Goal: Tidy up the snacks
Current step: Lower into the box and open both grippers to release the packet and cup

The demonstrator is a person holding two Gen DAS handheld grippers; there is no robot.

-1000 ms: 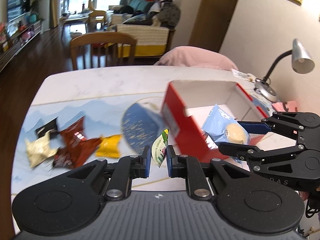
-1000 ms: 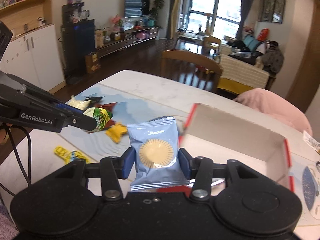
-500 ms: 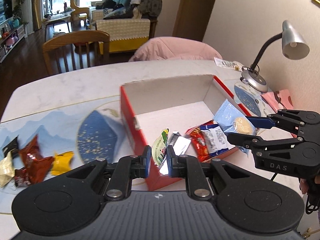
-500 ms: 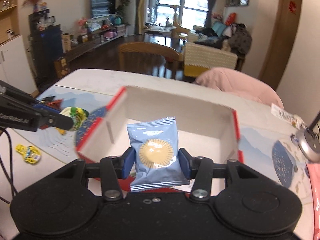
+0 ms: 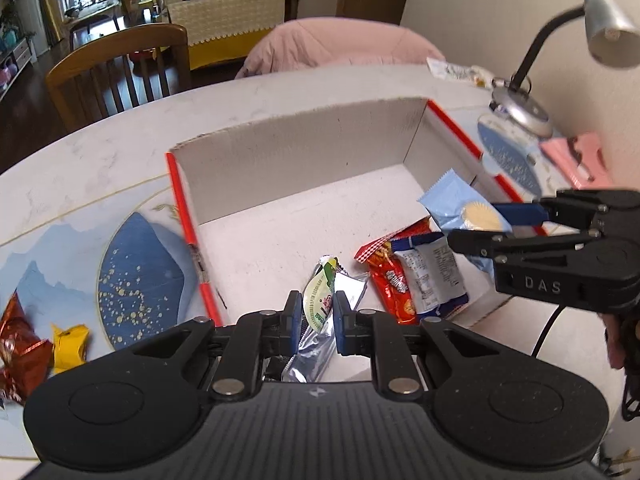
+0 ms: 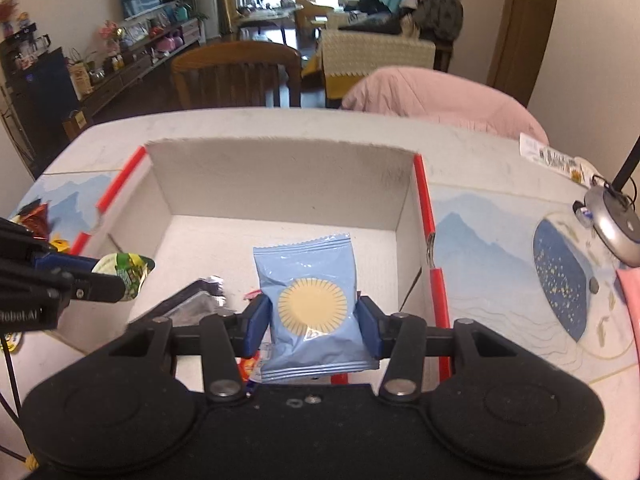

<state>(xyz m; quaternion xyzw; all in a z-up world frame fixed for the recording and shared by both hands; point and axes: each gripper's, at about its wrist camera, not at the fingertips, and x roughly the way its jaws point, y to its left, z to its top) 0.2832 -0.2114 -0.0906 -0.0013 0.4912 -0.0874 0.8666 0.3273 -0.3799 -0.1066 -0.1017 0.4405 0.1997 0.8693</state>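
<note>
Left wrist view: left gripper (image 5: 316,317) clamped tight on a small green-and-white packet (image 5: 319,295), pinched edge-on between the blue pads (image 5: 292,322), top sticking up past the fingertips. Hanging over the near-left part of the open red-edged box (image 5: 304,148), directly above a silver wrapper (image 5: 316,344) on the box floor. Just to the right down there, a red snack pack (image 5: 390,276) and a white-and-blue pack (image 5: 430,276), side by side and touching.

Right wrist view: right gripper (image 6: 314,322) closed on a light-blue packet with a yellow sun disc (image 6: 312,306), squeezed at both side edges, flat face toward the camera, upright, held above the box's near end. Outside the box at left on the table (image 5: 100,152): yellow candy (image 5: 70,346) and red foil wrappers (image 5: 20,354).
</note>
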